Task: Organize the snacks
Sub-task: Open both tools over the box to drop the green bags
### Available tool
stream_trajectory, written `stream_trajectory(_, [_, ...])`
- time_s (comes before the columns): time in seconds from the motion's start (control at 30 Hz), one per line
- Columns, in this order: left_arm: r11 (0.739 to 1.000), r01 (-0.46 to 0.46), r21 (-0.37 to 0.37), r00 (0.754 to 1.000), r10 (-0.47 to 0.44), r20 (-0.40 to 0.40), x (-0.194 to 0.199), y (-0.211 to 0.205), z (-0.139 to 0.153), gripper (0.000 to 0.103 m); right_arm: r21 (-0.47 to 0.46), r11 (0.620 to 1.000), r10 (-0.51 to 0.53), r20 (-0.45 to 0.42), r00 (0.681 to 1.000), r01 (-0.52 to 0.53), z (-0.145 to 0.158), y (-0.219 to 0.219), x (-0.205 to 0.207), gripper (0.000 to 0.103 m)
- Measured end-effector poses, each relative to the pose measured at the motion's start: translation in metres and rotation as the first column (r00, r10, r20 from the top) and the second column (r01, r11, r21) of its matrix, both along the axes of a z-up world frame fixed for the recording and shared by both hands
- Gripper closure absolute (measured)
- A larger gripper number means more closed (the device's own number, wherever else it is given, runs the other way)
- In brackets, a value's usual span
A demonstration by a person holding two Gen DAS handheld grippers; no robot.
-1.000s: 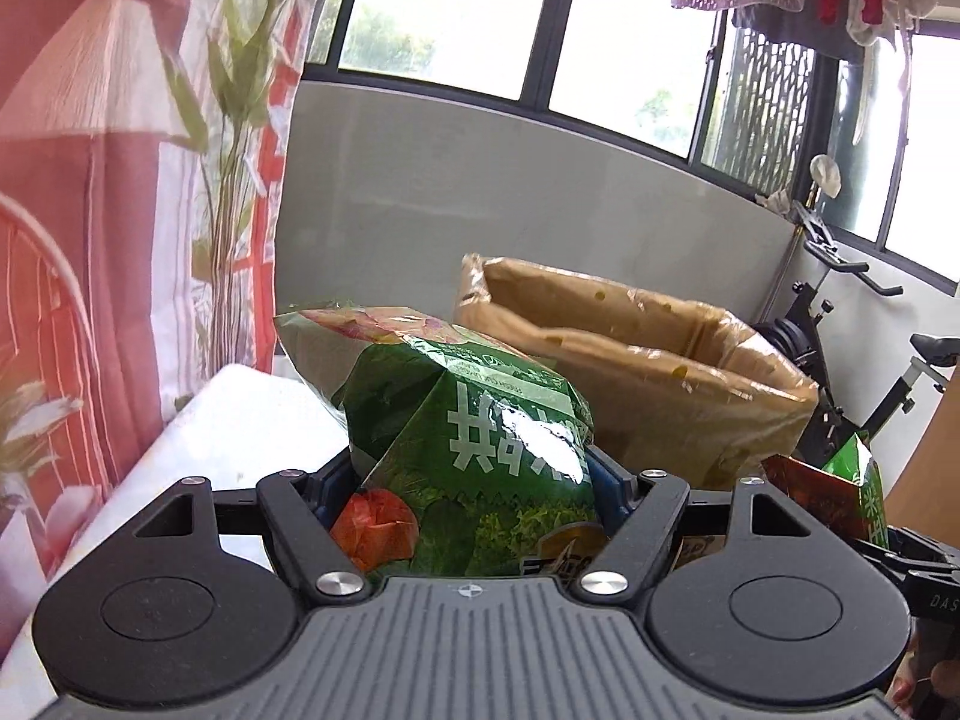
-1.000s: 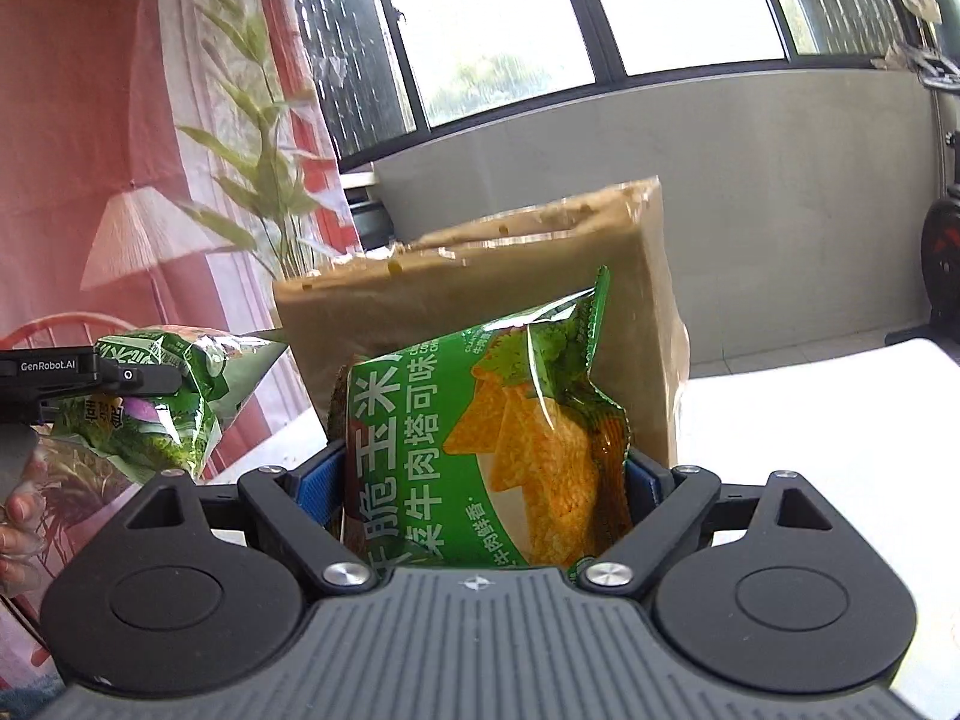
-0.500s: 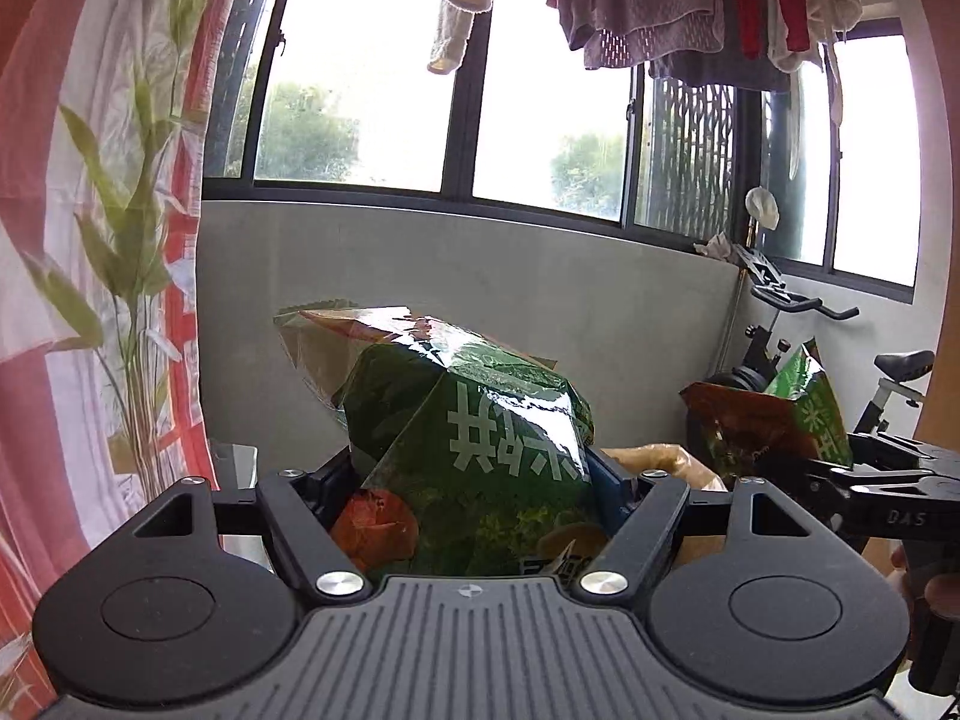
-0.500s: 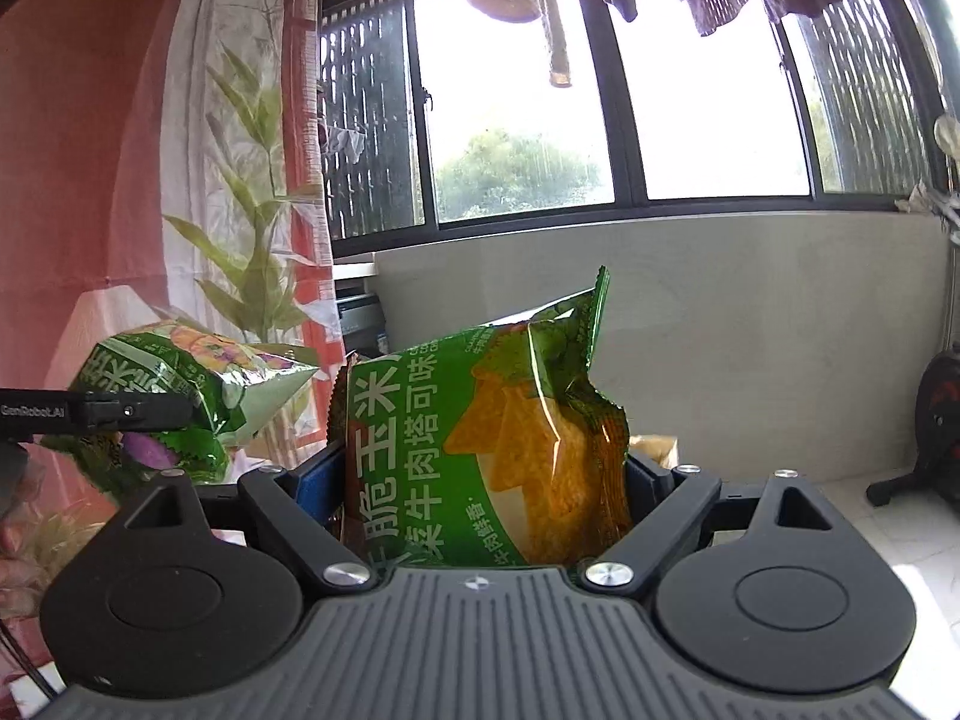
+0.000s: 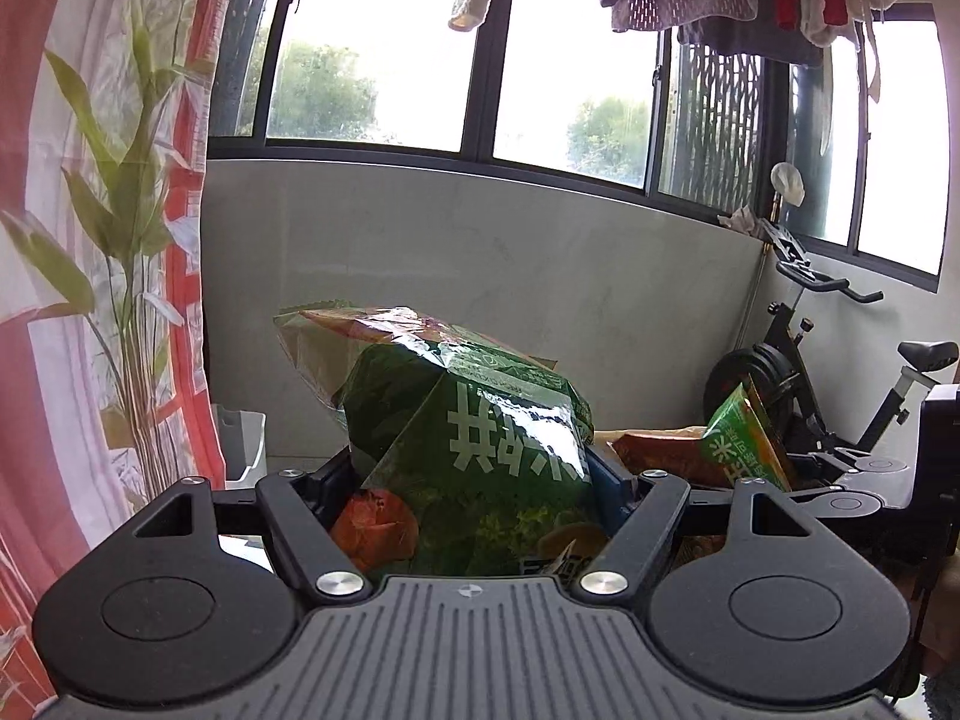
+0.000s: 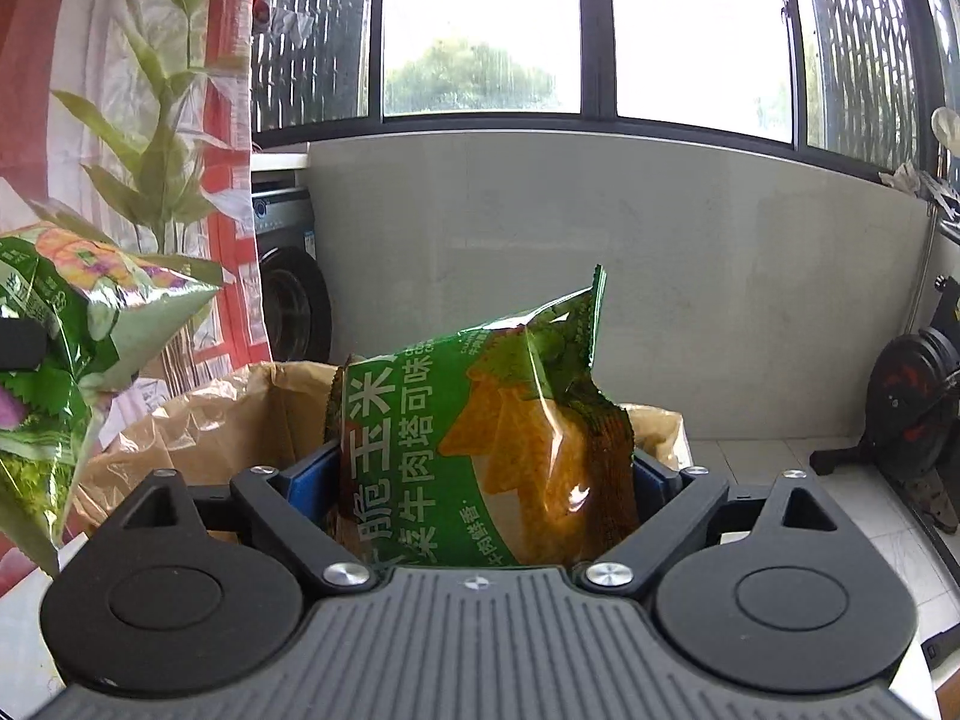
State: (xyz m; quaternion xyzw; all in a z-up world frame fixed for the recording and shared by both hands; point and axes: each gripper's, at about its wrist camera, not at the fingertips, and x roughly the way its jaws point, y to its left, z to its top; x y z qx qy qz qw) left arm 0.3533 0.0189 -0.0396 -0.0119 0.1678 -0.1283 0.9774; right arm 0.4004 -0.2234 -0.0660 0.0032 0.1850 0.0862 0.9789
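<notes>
My right tongs (image 6: 480,474) are opening around the corn chips (image 6: 480,450) above the paper bag (image 6: 240,420); my left tongs (image 5: 474,480) grip the dark-green pack (image 5: 474,450), which I judge goes in next.

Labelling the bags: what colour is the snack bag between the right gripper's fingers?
Bright green corn chip bag with white lettering and orange chips pictured; clearest in the right wrist view.

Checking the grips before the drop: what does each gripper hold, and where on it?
Left gripper: dark green snack bag, gripped across its lower half. Right gripper: corn chip bag between its opening jaws, at its lower half.
</notes>
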Motion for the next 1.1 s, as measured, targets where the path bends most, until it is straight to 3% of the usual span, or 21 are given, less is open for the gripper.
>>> stream_trajectory(0.13, [1.0,-0.024,-0.005,1.0,0.024,-0.006,0.002,-0.003,-0.001,0.025,0.033,0.999,-0.018,-0.078,0.997,0.021,-0.008,-0.01,-0.003,0.006])
stream_trajectory(0.27, [1.0,-0.024,-0.007,0.999,0.023,-0.027,0.008,-0.012,-0.006,0.025,0.059,0.998,0.005,-0.097,0.995,0.001,-0.012,-0.019,-0.018,0.006])
stream_trajectory(0.37, [1.0,-0.017,0.017,1.0,0.017,-0.019,0.013,-0.022,-0.006,0.025,0.06,0.998,0.003,-0.09,0.996,0.002,-0.012,-0.023,-0.029,0.006])
stream_trajectory(0.63, [0.996,-0.022,0.09,0.999,0.02,0.031,0.037,-0.056,-0.005,0.024,0.171,0.985,-0.013,-0.04,0.999,0.02,-0.009,-0.043,-0.058,0.006])
stream_trajectory(0.77, [0.99,0.006,0.14,1.0,-0.005,-0.004,0.052,-0.073,-0.013,0.018,0.182,0.983,-0.025,-0.029,0.999,0.03,-0.011,-0.047,-0.07,0.006])
stream_trajectory(0.87, [0.994,0.005,0.11,1.0,-0.002,-0.026,0.053,-0.075,-0.02,0.009,0.186,0.982,-0.025,-0.025,0.999,0.029,-0.013,-0.048,-0.077,0.006])
stream_trajectory(0.97, [0.998,0.015,0.055,0.997,-0.01,-0.076,0.052,-0.067,-0.027,0.009,0.215,0.976,-0.017,-0.03,0.999,0.023,-0.015,-0.051,-0.086,0.006])
stream_trajectory(1.1, [0.999,0.008,0.046,0.996,-0.004,-0.085,0.038,-0.054,-0.028,0.01,0.252,0.967,-0.02,-0.029,0.999,0.027,-0.02,-0.056,-0.098,0.006])
